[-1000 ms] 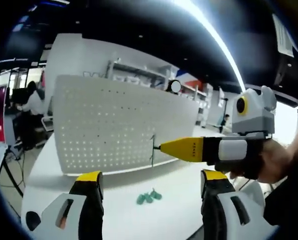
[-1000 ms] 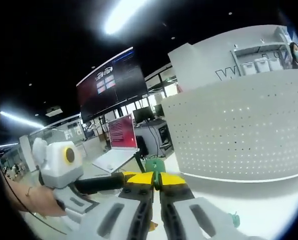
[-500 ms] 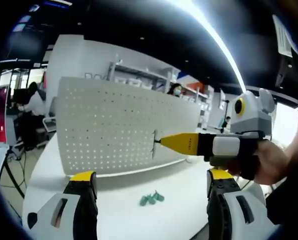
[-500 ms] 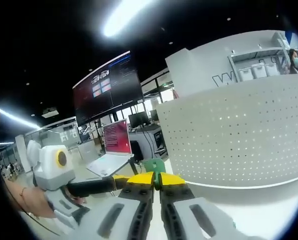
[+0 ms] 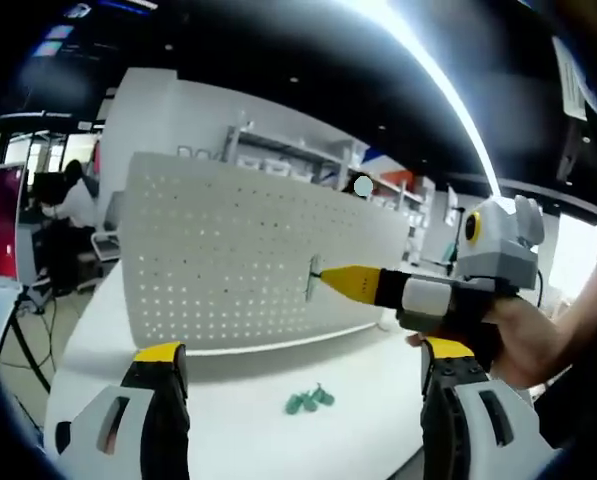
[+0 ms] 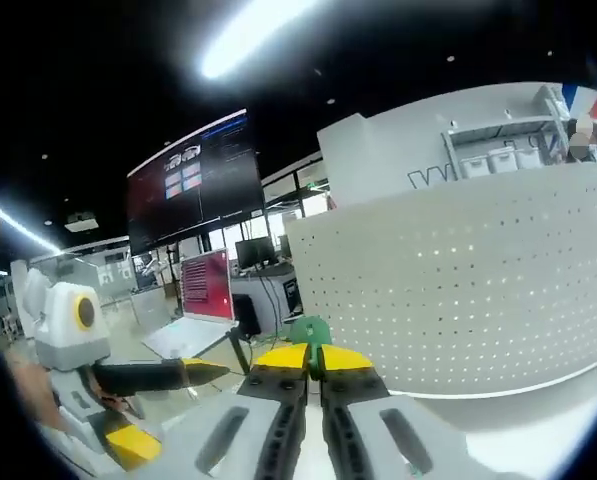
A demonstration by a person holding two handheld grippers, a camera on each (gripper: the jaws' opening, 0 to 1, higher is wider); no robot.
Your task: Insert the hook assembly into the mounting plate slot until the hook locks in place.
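In the left gripper view the left gripper [image 5: 298, 415] stands wide, its yellow-tipped jaws at the lower left and lower right of the frame with nothing between them; the right gripper [image 5: 323, 279] reaches in from the right, pinched on a slim metal hook [image 5: 313, 278] whose end touches the white pegboard [image 5: 238, 255] at frame centre; spare green hooks [image 5: 308, 400] lie on the white desk [image 5: 238, 400] below; in the right gripper view the right gripper [image 6: 313, 362] is closed on the hook's green head [image 6: 309, 330] at lower centre, the pegboard [image 6: 458, 290] to the right; the left gripper [image 6: 178, 373] shows at lower left.
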